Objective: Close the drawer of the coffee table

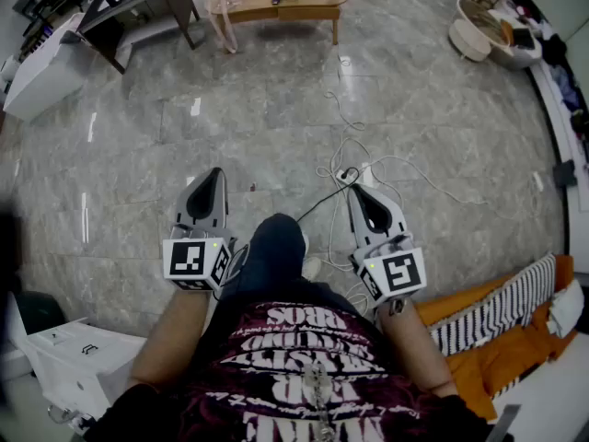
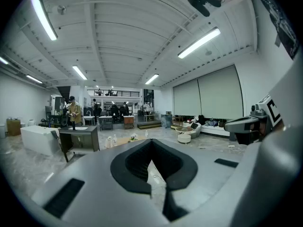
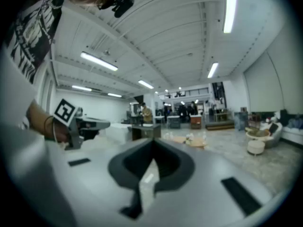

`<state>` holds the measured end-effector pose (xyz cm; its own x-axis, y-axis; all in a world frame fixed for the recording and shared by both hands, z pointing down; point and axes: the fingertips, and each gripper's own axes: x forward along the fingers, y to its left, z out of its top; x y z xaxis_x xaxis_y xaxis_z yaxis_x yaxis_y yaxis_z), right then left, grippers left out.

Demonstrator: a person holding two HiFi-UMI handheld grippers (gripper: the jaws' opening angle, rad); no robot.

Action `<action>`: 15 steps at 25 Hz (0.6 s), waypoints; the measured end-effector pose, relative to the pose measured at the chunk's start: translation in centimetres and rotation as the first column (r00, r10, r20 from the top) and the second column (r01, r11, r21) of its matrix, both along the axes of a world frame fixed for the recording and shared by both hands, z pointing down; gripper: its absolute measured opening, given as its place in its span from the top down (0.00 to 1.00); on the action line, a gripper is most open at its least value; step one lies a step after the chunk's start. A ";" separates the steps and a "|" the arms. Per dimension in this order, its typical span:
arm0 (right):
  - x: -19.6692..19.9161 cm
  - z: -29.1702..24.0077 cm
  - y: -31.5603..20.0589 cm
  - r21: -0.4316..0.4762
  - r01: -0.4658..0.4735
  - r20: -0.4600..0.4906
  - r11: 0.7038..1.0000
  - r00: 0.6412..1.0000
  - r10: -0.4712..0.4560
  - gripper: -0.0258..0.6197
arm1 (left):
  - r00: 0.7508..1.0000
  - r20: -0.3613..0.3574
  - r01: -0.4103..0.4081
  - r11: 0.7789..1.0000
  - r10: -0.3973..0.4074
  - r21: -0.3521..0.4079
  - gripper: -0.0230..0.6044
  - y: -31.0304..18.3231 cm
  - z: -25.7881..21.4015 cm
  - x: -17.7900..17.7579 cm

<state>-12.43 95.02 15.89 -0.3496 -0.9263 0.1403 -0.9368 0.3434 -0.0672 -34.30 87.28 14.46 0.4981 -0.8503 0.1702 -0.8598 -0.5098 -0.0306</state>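
At top centre, well beyond both jaws — the coffee table (image 1: 267, 9), lying crosswise; my left gripper (image 1: 217, 175) and right gripper (image 1: 353, 191), clenched empty, sit about equally far.

Illumination: bright and even, from long white fluorescent ceiling tubes (image 2: 199, 42), which burn out to white in both gripper views. The polished grey marble floor (image 1: 276, 109) returns short streaks of glare left of the low wooden coffee table (image 1: 253, 5). Shadows beneath that table are soft. Both gripper views end in black vignetted corners; the head view bows at its edges. Left gripper view: the distance beyond the table is crisp. Right gripper view: soft and smeared throughout, table included.
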 end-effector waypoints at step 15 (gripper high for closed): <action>-0.7 0.9 -5.9 -0.048 0.062 0.046 0.997 0.997 -0.060 0.91 | 1.000 -0.007 0.008 1.000 -0.008 -0.016 0.93 -6.6 1.4 1.4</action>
